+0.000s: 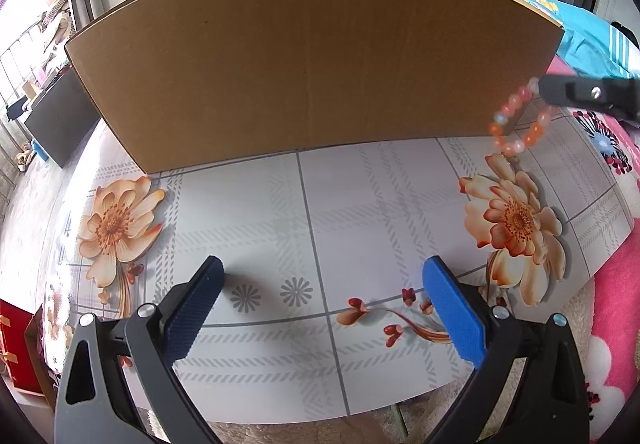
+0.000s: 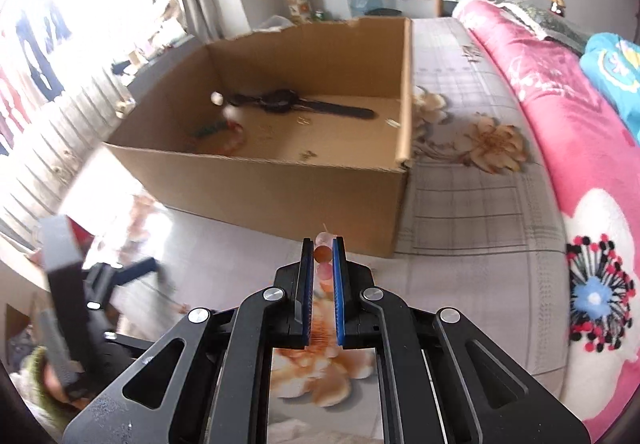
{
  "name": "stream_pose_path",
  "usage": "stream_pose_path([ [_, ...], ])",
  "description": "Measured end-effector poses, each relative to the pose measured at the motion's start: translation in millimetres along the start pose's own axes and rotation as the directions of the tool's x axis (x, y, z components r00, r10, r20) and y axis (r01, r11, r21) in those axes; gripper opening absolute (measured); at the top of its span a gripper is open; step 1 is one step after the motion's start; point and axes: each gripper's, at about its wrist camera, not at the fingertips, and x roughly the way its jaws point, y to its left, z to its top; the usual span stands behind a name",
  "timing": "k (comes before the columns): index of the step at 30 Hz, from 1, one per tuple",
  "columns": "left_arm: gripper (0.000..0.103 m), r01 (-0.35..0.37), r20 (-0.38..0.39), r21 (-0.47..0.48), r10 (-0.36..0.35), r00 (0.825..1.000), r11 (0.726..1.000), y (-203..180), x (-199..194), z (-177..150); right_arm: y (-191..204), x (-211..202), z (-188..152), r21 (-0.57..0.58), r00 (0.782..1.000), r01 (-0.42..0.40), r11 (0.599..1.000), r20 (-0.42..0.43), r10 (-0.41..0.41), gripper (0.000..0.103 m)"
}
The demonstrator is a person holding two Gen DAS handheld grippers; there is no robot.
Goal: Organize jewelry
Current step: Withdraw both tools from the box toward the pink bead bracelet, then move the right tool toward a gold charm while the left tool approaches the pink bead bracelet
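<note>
My right gripper is clenched on an orange-and-pink beaded bracelet, pinching a few beads between the blue pads while the rest of the loop hangs free below. From the left wrist view the bracelet dangles in the air just off the right end of the open brown cardboard box, above the flower-printed tablecloth. Gripping only one section of the loop keeps the beads from bunching and lets the bracelet drop cleanly once released.

My left gripper is released, jaws spread wide, holding nothing and hovering low over the tablecloth in front of the box wall. I judge it is parked there out of the way.

Inside the box, the right wrist view shows a black wristwatch lying flat on the floor, with blurred items near it, one reddish and ring-shaped; I cannot identify them. The box evidently serves as the collection point.

Judgement: the bracelet is in transit and not yet over the opening. It must clear the near wall before release; a swinging loop could catch the rim.
</note>
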Motion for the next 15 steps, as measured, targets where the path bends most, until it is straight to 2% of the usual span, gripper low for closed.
stream_pose_path([
  [6, 0.097, 0.001, 0.014, 0.003, -0.001, 1.0, 1.0, 1.9, -2.3, -2.4, 19.9, 7.4, 2.0, 0.03, 0.992, -0.129, 0.991, -0.001, 0.129, 0.008],
  [8, 0.097, 0.003, 0.018, 0.005, -0.003, 1.0, 1.0, 2.7, -3.0, -4.3, 23.4, 10.1, 1.7, 0.057, 0.983, -0.184, 0.981, -0.009, 0.184, 0.011],
  [10, 0.097, 0.003, 0.019, 0.006, -0.003, 1.0, 1.0, 2.0, -3.0, -4.9, 21.9, 6.6, 0.7, 0.082, 0.973, -0.229, 0.97, 0.006, 0.229, 0.019],
  [12, 0.098, 0.003, 0.023, 0.007, -0.004, 1.0, 1.0, 2.6, -3.4, -6.6, 15.2, -3.8, -2.0, 0.099, 0.968, -0.25, 0.963, 0.045, 0.247, 0.028],
  [15, 0.098, 0.013, 0.044, 0.024, -0.014, 0.999, 1.0, 3.4, -3.9, -9.3, -0.8, -19.5, -8.4, 0.135, 0.971, -0.234, 0.963, 0.084, 0.224, 0.031],
])
